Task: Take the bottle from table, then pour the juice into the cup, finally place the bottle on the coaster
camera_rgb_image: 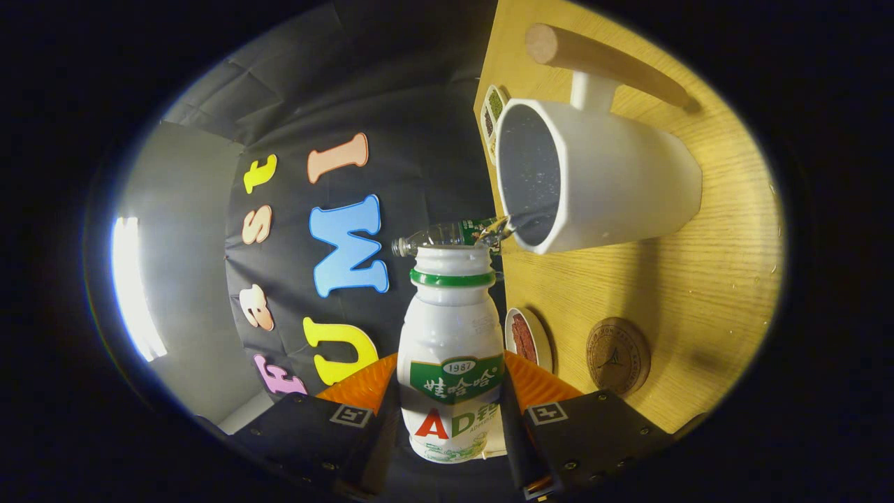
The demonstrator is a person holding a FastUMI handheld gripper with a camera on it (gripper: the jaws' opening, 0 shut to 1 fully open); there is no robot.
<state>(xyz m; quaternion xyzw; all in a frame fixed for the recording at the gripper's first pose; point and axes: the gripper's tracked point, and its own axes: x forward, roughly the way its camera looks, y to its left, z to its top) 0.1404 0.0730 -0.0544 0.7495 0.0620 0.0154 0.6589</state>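
Bottle (452, 349), white with a green neck band, sits clamped between both fingers of the tool (450, 412), its open mouth close to the rim of the white cup (601, 185). Whether liquid is leaving the mouth is hard to tell. The cup has a wooden handle and stands on the worktop (705, 279). A round cork coaster (618, 356) lies apart from the cup, beside the fingers.

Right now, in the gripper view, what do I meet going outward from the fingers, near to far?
Gripper, both fingers pressed on the white bottle → the bottle's open mouth → clear plastic bottle lying just beyond it → white cup with the wooden handle.
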